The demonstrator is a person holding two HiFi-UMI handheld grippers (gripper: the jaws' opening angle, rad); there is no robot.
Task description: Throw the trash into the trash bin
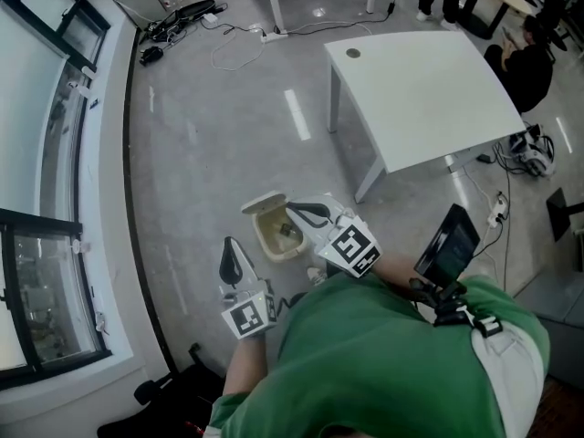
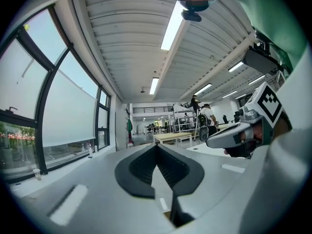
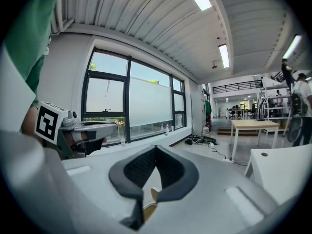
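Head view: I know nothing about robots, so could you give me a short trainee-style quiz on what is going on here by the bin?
1. True or false: the trash bin sits on top of a desk.
2. The jaws of the left gripper are: A) wide apart; B) together, with nothing between them; C) clamped on a bottle.
3. Fill in: seen from the head, the ___ gripper is the one nearer the bin.

Key
1. False: it stands on the floor.
2. B.
3. The right gripper.
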